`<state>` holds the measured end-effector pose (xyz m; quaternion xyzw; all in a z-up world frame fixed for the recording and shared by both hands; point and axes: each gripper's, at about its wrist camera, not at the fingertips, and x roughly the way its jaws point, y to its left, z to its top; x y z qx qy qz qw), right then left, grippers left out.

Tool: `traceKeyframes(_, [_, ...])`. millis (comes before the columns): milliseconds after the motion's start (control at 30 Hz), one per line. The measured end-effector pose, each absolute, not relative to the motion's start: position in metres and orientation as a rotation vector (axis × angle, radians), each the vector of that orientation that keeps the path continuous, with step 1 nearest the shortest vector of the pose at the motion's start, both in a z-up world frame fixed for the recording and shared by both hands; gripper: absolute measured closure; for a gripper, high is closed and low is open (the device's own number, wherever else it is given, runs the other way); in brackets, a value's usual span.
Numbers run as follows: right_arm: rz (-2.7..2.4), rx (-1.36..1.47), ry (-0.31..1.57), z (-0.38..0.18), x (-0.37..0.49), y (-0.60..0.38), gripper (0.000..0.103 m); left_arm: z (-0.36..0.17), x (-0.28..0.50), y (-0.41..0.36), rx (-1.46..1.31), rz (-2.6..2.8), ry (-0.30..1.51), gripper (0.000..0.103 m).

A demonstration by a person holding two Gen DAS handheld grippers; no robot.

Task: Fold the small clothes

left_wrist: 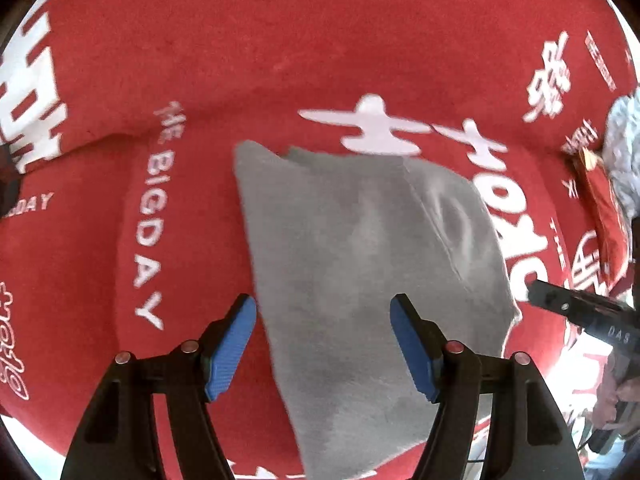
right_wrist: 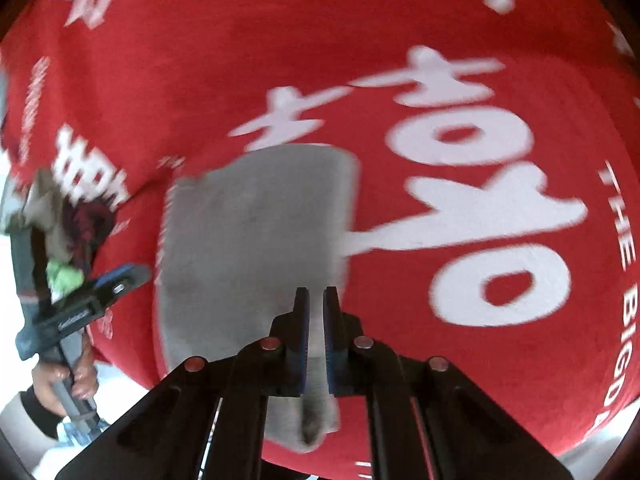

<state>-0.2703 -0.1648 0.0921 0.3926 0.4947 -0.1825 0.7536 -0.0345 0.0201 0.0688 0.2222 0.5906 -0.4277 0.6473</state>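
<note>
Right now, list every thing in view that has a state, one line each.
Grey cloth: lying on the red blanket, one edge pinched and lifted.
Red blanket: spread out under the cloth, creased.
Left gripper: fingers open above the cloth, holding nothing.
Right gripper: fingers shut on the grey cloth's edge.

Grey garment (left_wrist: 360, 260) on red blanket (left_wrist: 280, 40)

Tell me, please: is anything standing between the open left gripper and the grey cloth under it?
Nothing visible does. The left gripper hangs open directly above the grey cloth, which lies on the red printed cover. The right gripper is shut on the cloth's edge, off to the side, not in the left gripper's path.
</note>
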Motion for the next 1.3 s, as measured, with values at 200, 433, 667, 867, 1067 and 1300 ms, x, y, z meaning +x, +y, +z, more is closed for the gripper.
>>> traceKeyframes(200, [-0.432, 0.754, 1.232, 0.045, -0.254, -0.144, 0.096, 0.019, -0.040, 0.032, 0.487, -0.916, 1.458, 0.032])
traceKeyframes(433, [-0.455, 0.744, 1.198, 0.044, -0.259, -0.145, 0.099, 0.020, -0.041, 0.031, 0.492, -0.908, 1.465, 0.032])
traceKeyframes(667, [-0.502, 0.779, 1.210, 0.053, -0.267, -0.140, 0.099, 0.025, -0.043, 0.027, 0.529, -0.882, 1.464, 0.032])
traceKeyframes(867, [-0.582, 0.756, 1.257, 0.057, -0.269, -0.139, 0.099, 0.033, -0.045, 0.032, 0.568, -0.844, 1.454, 0.032])
traceKeyframes(1067, [-0.554, 0.917, 1.194, 0.065, -0.290, -0.135, 0.093, 0.040, -0.046, 0.041, 0.579, -0.827, 1.446, 0.032])
traceKeyframes(1300, [-0.482, 0.885, 1.196, 0.068, -0.299, -0.096, 0.094, 0.043, -0.049, 0.046, 0.609, -0.832, 1.440, 0.032])
